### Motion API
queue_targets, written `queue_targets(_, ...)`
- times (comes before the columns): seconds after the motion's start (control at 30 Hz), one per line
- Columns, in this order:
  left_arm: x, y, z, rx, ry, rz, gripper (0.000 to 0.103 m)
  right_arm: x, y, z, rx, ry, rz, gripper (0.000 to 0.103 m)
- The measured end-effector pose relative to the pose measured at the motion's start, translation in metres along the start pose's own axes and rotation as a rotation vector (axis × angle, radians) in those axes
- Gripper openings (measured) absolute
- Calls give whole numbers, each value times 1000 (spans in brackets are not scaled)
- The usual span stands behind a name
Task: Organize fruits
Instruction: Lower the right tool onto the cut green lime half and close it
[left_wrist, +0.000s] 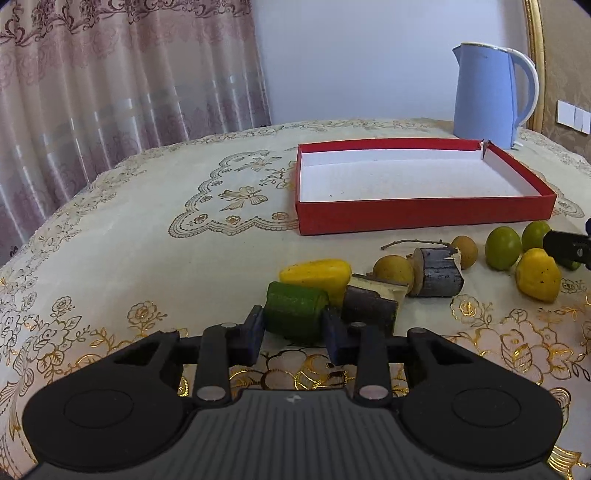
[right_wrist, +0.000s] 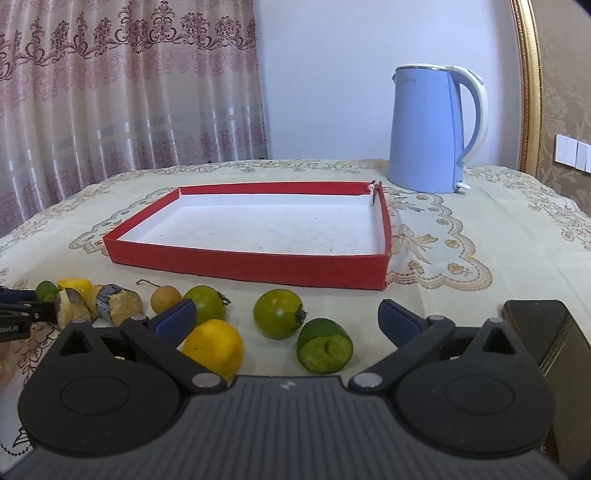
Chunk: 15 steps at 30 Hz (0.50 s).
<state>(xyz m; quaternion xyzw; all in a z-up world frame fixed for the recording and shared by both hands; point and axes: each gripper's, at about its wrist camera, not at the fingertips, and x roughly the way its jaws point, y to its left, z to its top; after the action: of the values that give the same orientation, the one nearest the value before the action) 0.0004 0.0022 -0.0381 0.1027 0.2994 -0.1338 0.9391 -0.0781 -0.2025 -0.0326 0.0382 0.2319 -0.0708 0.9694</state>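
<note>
Gripping a green cucumber piece (left_wrist: 295, 315) between its two blue fingers (left_wrist: 255, 332), the left gripper (left_wrist: 295, 328) sat low over the tablecloth (left_wrist: 147, 258), the pads pressed against both sides of the piece. Just beyond the fingertips lay a yellow fruit (left_wrist: 317, 275), touching the cucumber piece, and to the right of the right finger a dark cut chunk (left_wrist: 371, 306) leaned against it. Farther ahead and right were a second dark chunk (left_wrist: 437, 271), a small round brown fruit (left_wrist: 393, 269) and a green tomato (left_wrist: 502, 248).

The right gripper (right_wrist: 286, 321) was spread wide, holding nothing. Between its fingers lay a lemon (right_wrist: 214, 349) near the left finger, another green tomato (right_wrist: 279, 314) and a cut cucumber end (right_wrist: 325, 349). Well ahead of both fingertips stood the red tray (right_wrist: 258, 264), with a blue kettle (right_wrist: 432, 129) behind it.
</note>
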Motion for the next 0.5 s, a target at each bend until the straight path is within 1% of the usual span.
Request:
queue_targets(0.13, -1, 0, -2, 3, -4, 0, 33, 7, 3, 0, -12, 44, -1, 103)
queue_targets(0.2, -1, 0, -2, 2, -3, -1, 33, 14, 4, 0, -14, 87, -4, 103)
queue_targets(0.23, -1, 0, -1, 1, -3, -2, 33, 16, 1, 1, 0, 95, 17, 103)
queue_targets(0.33, 0, 1, -1, 1, 0, -6, 35, 17, -7, 3, 44, 88, 23, 103)
queue_targets(0.37, 0, 1, -1, 1, 2, -7, 36, 15, -10, 4, 56, 70, 12, 98)
queue_targets(0.4, 0, 1, -1, 2, 3, -10, 36, 13, -14, 5, 65, 56, -9, 91)
queue_targets(0.43, 1, 1, -2, 2, 2, -12, 36, 14, -17, 6, 72, 63, -28, 91)
queue_targets(0.5, 2, 1, -2, 5, 8, -12, 38, 15, -20, 5, 76, 79, -36, 91)
